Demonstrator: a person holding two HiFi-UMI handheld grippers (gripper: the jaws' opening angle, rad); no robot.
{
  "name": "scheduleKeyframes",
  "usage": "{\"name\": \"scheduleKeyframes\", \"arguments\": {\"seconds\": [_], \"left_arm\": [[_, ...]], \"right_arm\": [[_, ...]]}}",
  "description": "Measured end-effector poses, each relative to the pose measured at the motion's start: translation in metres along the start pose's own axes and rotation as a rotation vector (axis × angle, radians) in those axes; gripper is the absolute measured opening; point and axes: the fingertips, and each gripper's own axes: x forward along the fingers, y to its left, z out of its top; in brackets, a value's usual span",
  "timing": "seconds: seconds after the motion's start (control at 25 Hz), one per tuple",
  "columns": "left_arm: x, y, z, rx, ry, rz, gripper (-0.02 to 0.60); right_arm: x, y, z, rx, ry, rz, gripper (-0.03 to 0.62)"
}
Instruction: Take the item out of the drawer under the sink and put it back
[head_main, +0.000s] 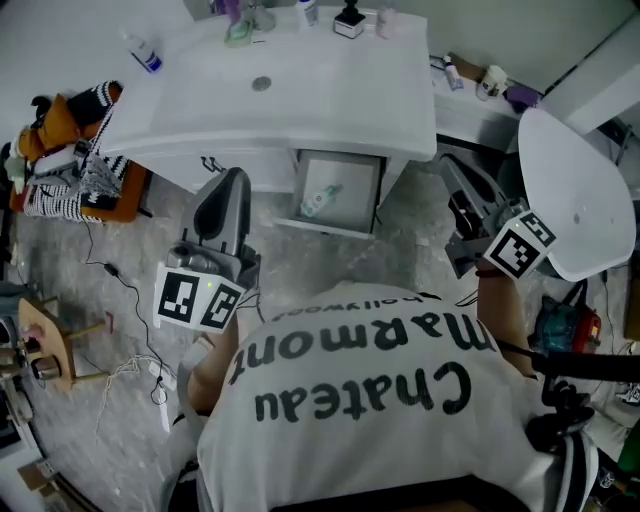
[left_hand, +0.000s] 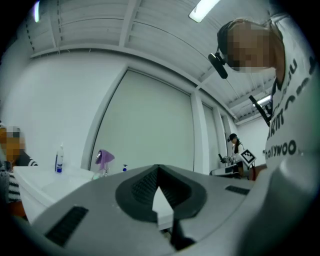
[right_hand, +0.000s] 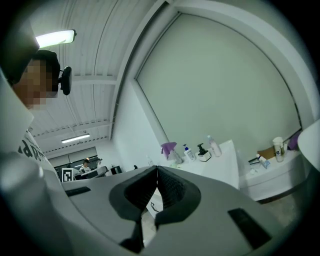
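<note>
The drawer under the white sink counter stands pulled open. A small pale bottle lies inside it. My left gripper is held upright left of the drawer, apart from it, jaws shut with nothing between them. My right gripper hangs to the right of the drawer, also shut and empty. In the left gripper view the shut gripper points at the counter edge and the wall behind. In the right gripper view the shut gripper points past the counter's corner.
Bottles and a soap pump stand along the back of the counter. A stool piled with clothes is at the left, and a white rounded chair shell at the right. Cables trail over the marbled floor.
</note>
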Motion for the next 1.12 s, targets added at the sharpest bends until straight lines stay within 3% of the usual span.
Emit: {"name": "scheduleKeyframes", "arguments": {"seconds": [0.24, 0.52, 0.88, 1.12], "left_arm": [[0.034, -0.001, -0.028, -0.014, 0.029, -0.103, 0.009], [0.058, -0.024, -0.092, -0.043, 0.178, -0.213, 0.009], [0.069, -0.032, -0.172, -0.131, 0.36, -0.186, 0.009], [0.08, -0.015, -0.227, -0.153, 0.477, -0.07, 0.009]], "right_arm": [[0.002, -0.018, -0.009, 0.034, 0.023, -0.075, 0.009], [0.005, -0.039, -0.05, 0.163, 0.065, -0.129, 0.009], [0.015, -0.08, -0.143, 0.361, 0.192, -0.127, 0.009], [0.022, -0.108, -0.202, 0.479, 0.289, -0.106, 0.009]]}}
